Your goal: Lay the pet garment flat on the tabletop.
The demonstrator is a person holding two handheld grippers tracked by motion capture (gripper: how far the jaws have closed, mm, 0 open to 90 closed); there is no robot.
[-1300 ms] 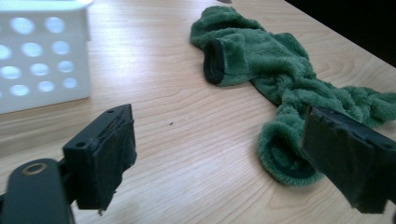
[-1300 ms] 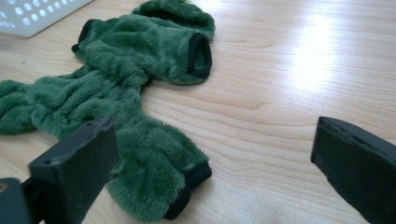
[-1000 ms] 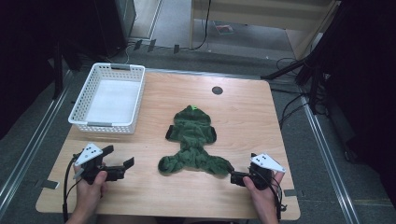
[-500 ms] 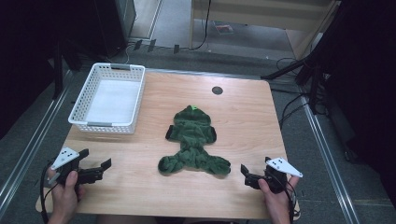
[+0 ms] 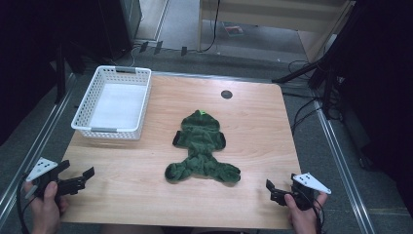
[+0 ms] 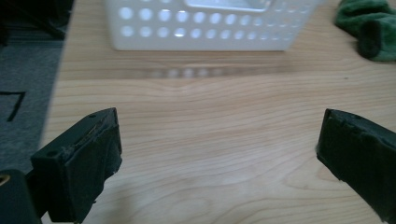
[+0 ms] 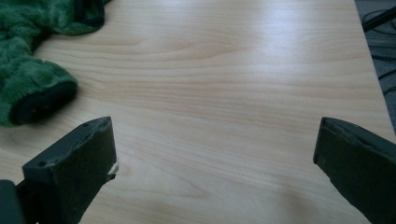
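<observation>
A green fuzzy garment [image 5: 202, 148] lies spread flat in the middle of the wooden table [image 5: 253, 126], hood toward the far side. A corner of it shows at the top right of the left gripper view [image 6: 369, 25] and at the left of the right gripper view [image 7: 32, 70]. My left gripper [image 5: 78, 179] is held over the near left corner, open, with nothing between its jaws [image 6: 219, 154]. My right gripper [image 5: 272, 191] hovers at the near right edge, also open and empty [image 7: 215, 158]. Both sit well apart from the garment.
A white perforated plastic basket [image 5: 83, 124] stands at the far left of the table, its wall seen close in the left gripper view [image 6: 196, 28]. A small dark round grommet [image 5: 226, 94] marks the far edge. Grey floor and cables surround the table.
Both hands have drawn back toward the near corners of the table, the left one farther left, the right one farther right. The garment has not moved.
</observation>
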